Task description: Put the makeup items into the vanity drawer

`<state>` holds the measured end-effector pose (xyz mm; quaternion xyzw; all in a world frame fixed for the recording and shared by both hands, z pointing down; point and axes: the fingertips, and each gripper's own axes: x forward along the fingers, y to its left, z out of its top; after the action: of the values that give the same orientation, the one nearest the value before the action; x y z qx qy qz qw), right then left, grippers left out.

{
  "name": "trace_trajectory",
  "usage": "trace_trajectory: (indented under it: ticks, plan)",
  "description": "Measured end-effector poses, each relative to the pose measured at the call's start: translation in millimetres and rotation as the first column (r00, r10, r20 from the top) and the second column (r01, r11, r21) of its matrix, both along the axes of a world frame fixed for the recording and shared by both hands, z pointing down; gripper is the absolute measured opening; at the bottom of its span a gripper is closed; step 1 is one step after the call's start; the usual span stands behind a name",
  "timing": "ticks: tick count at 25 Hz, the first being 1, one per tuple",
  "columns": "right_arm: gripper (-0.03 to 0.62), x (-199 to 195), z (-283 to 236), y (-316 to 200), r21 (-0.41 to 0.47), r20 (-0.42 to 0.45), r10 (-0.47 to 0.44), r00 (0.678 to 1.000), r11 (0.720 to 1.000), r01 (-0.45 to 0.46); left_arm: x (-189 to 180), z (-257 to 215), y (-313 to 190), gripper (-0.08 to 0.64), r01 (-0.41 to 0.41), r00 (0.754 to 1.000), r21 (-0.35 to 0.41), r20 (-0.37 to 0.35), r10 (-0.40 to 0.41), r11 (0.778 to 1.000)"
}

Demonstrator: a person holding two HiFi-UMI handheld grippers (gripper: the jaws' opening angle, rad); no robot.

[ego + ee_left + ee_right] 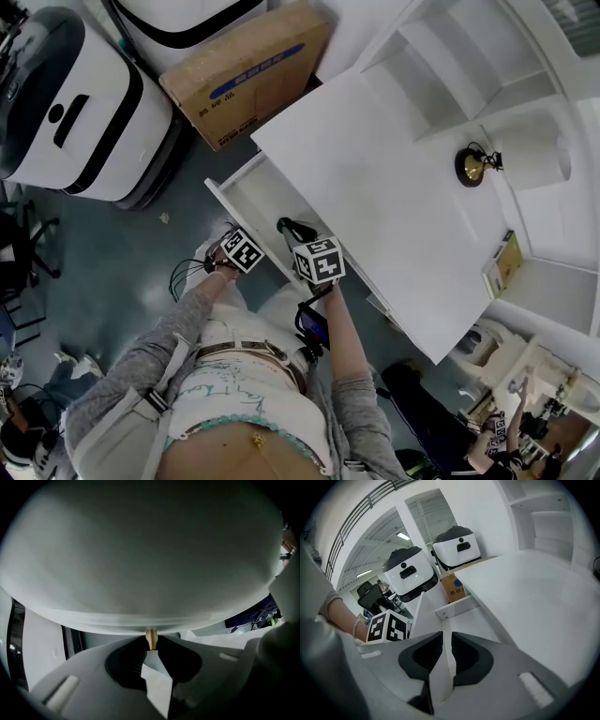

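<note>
The white vanity drawer point(251, 199) stands pulled out from under the vanity top point(394, 187). My left gripper point(228, 246) is at the drawer's front panel point(140, 564), shut on its small brass knob point(151, 638). My right gripper point(291, 230) hangs over the drawer's near end, a little above it. In the right gripper view its jaws point(445, 651) stand a narrow slit apart with nothing between them, and only the bare drawer floor point(461, 618) shows beyond. I see no makeup item in the drawer.
A round dark and brass object point(472, 166) and a yellow box point(506, 262) sit on the vanity's far side. A cardboard box point(246, 73) and white machines point(80, 103) stand on the floor beyond the drawer. Shelves point(459, 66) rise behind the top.
</note>
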<state>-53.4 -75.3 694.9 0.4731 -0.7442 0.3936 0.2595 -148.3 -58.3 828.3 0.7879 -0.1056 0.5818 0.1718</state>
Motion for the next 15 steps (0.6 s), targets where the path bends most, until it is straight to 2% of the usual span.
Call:
trace_trajectory:
  ticks: [6, 15]
  plan:
    - [0.069, -2.4, -16.2, 3.6, 0.026, 0.025, 0.023, 0.999, 0.999, -0.023, -1.4, -0.8, 0.2, 0.078, -0.001, 1.000, -0.001, -0.001, 0.001, 1.000]
    - [0.041, 3.1, -33.5, 10.4, 0.048, 0.012, 0.045, 0.999, 0.998, -0.046, -0.4, -1.0, -0.4, 0.078, -0.007, 1.000, -0.001, -0.001, 0.007, 1.000]
